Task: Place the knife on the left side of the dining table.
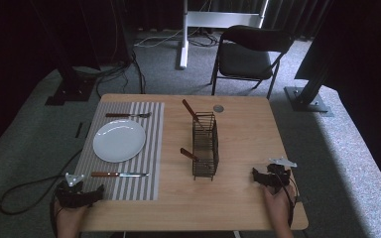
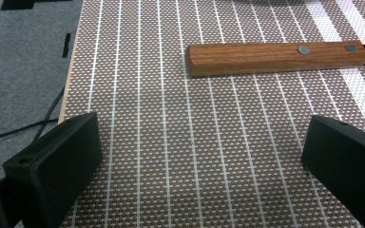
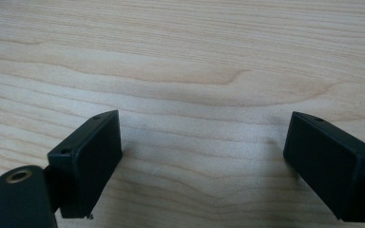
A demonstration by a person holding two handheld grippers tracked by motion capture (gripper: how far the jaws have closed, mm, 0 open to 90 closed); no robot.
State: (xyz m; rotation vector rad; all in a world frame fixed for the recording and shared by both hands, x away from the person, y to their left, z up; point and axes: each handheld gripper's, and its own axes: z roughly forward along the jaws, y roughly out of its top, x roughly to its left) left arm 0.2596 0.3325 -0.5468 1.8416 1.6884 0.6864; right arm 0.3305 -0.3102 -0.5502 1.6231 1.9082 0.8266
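wood-handled knife (image 2: 278, 58) is lying flat on the striped placemat (image 1: 144, 183), near edge, just right of my left gripper (image 2: 204, 156), with the blade pointing right in the high view. i am holding the left gripper with its jaws spread wide over bare mat, the handle butt just beyond them, not touching. my right gripper (image 3: 202, 161) is resting near the right near corner of the table (image 1: 238, 198), also gaping wide, nothing between the jaws, well apart from the wire caddy (image 1: 205, 146).

judging handling: the knife is looking stiff and light; the two-rivet handle is squared and matte, probably the best grip, across its flat sides near the middle. the blade is likely slick and thin, so i am avoiding it. the low profile on the woven mat may make the pinch awkward.
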